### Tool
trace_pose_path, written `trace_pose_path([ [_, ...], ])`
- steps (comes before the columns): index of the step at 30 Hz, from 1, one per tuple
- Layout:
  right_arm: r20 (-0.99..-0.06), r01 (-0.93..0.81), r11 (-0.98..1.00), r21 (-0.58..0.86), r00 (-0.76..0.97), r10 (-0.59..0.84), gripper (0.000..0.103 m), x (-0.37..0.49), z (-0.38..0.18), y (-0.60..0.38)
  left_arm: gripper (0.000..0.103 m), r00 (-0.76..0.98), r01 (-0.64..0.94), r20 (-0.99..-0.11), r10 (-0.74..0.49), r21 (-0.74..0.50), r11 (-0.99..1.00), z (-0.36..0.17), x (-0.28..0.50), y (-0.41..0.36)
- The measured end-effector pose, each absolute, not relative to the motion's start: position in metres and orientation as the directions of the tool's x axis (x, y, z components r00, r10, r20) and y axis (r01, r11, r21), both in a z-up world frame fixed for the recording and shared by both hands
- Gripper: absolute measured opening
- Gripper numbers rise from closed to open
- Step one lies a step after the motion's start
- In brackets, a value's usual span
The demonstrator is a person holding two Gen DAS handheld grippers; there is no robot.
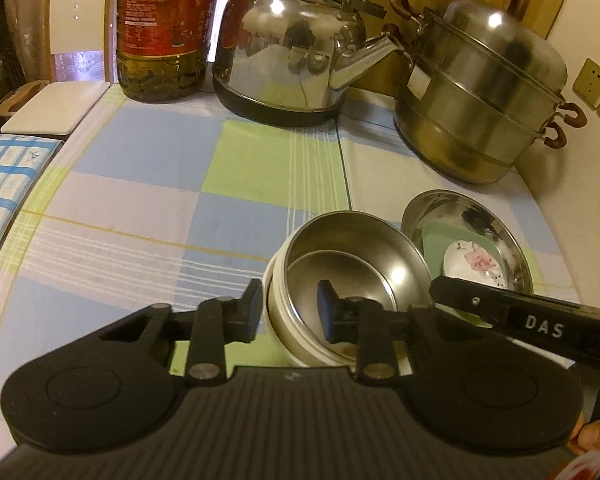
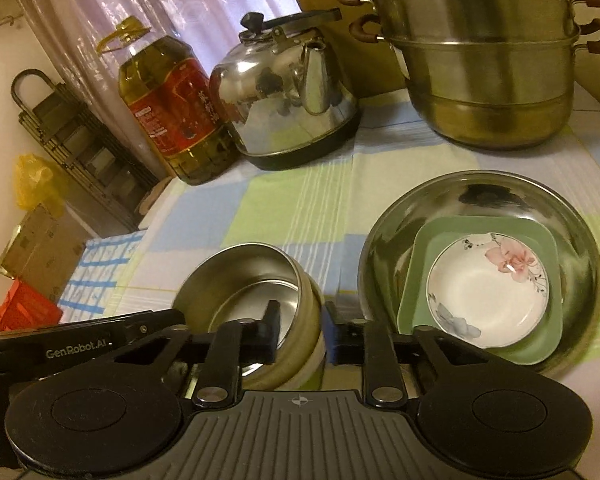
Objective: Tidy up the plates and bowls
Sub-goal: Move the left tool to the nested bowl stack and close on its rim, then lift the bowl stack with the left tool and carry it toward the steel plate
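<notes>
A steel bowl with a cream outer wall (image 1: 340, 268) (image 2: 252, 280) is tilted just above the checked tablecloth. My left gripper (image 1: 290, 308) straddles its left wall, one finger outside, one inside, closed on it. My right gripper (image 2: 300, 330) straddles its right wall the same way. To the right stands a wide steel basin (image 1: 500, 232) (image 2: 580, 240) holding a green square plate (image 1: 436, 248) (image 2: 416, 280) with a white floral dish (image 1: 476, 260) (image 2: 488, 288) on top.
At the back of the table (image 1: 140, 200) stand an oil bottle (image 1: 164, 28) (image 2: 172, 108), a steel kettle (image 1: 292, 52) (image 2: 284, 96) and a stacked steamer pot (image 1: 484, 96) (image 2: 492, 64). A white chair (image 1: 72, 60) is at the left edge.
</notes>
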State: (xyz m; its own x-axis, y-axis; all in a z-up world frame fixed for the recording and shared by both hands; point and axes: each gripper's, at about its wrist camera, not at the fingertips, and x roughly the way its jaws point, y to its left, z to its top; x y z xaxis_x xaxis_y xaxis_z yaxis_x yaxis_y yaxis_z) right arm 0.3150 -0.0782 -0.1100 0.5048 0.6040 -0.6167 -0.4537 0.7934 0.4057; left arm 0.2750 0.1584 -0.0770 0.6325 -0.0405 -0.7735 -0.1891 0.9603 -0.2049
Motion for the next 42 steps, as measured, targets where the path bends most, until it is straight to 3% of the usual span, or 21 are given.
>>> trace_pose_path([
  [6,-0.625,-0.461,0.792,0.400,0.496,0.603,0.006,0.320,-0.116,-0.073,0.014,0.624,-0.166,-0.779,-0.065,-0.213,0.963,-0.083,0.281,0.162],
  [19,-0.638,-0.452,0.792,0.410,0.479,0.603,0.007,0.325,-0.114,-0.071,0.014,0.589,-0.173,-0.805,-0.067,-0.207,0.963,-0.091,0.291,0.162],
  [22,-0.650,-0.431,0.801,0.416,0.475,0.593,0.007,0.329,-0.113,-0.070,0.022,0.574,-0.191,-0.816,-0.070,-0.216,0.957,-0.093,0.293,0.163],
  [25,-0.669,-0.410,0.818,0.404,0.477,0.570,0.012,0.334,-0.116,-0.068,0.027,0.566,-0.200,-0.822,-0.067,-0.216,0.956,-0.096,0.296,0.165],
  [28,-0.686,-0.392,0.828,0.401,0.471,0.555,0.025,0.339,-0.122,-0.066,0.027,0.557,-0.207,-0.827,-0.075,-0.226,0.952,-0.099,0.299,0.165],
  [42,-0.745,-0.345,0.847,0.404,0.414,0.523,0.026,0.355,-0.141,-0.048,0.026,0.542,-0.192,-0.836,-0.079,-0.215,0.957,-0.111,0.312,0.167],
])
